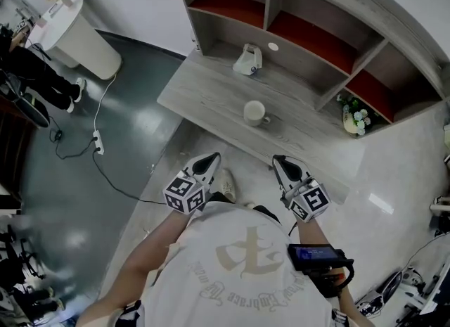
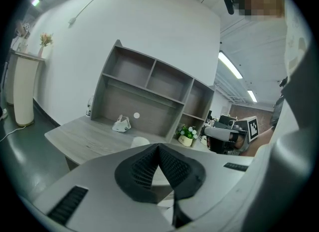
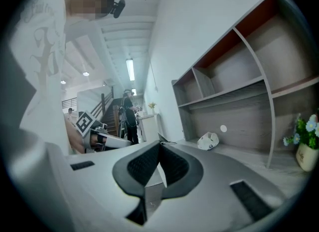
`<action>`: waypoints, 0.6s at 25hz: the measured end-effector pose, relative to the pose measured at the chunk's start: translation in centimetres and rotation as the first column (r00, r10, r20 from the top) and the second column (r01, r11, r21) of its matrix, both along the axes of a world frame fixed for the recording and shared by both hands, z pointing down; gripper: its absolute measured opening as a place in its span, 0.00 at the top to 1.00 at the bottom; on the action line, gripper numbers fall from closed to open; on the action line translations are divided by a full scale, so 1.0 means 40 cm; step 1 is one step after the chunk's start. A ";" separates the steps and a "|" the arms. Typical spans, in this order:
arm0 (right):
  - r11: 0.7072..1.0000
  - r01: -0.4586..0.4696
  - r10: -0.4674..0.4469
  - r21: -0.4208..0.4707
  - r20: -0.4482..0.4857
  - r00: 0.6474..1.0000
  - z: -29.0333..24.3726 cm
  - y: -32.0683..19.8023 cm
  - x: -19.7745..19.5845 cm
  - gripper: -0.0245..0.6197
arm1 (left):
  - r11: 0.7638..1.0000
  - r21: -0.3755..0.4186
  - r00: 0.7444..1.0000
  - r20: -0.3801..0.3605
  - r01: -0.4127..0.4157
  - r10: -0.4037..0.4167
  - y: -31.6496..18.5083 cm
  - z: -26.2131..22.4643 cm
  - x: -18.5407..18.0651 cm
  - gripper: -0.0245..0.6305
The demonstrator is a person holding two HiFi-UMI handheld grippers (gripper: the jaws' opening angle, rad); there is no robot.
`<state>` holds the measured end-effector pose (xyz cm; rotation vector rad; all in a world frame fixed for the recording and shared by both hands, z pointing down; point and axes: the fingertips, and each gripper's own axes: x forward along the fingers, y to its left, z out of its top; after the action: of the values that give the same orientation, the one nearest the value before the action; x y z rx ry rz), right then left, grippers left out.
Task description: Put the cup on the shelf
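Observation:
A white cup [image 1: 254, 112] stands upright on the grey wooden desk [image 1: 204, 93], in front of the open shelf unit [image 1: 309, 34]. In the left gripper view only the cup's top [image 2: 140, 140] shows above the jaws. My left gripper [image 1: 209, 158] and right gripper [image 1: 279, 160] hover side by side before the desk's near edge, short of the cup. Both are shut and hold nothing: the left gripper's [image 2: 158, 146] pads meet at the tips, and so do the right gripper's [image 3: 160, 144]. The cup is hidden in the right gripper view.
A white headset-like object [image 1: 247, 60] lies at the back of the desk under the shelf. A small flower pot [image 1: 355, 118] sits in the lower right compartment. A white pedestal [image 1: 81, 34], a floor cable with power strip [image 1: 98, 143] and a person [image 1: 28, 72] are at the left.

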<state>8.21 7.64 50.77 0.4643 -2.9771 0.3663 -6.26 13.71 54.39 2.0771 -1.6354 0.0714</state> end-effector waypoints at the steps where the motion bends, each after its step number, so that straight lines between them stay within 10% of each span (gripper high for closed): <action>1: 1.000 -0.002 0.002 -0.001 -0.001 1.000 0.000 -0.013 -0.012 0.96 | 1.000 0.001 1.000 -0.001 0.001 -0.001 -0.013 -0.001 -0.015 0.96; 15: 0.994 -0.104 0.105 0.009 -0.040 0.994 -0.028 -0.154 -0.126 0.96 | 0.993 0.018 0.993 -0.024 -0.115 0.115 -0.176 -0.022 -0.124 0.96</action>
<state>3.17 1.47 49.64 0.6227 -2.9232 0.3519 -11.24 6.68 53.49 2.1749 -1.5053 0.0709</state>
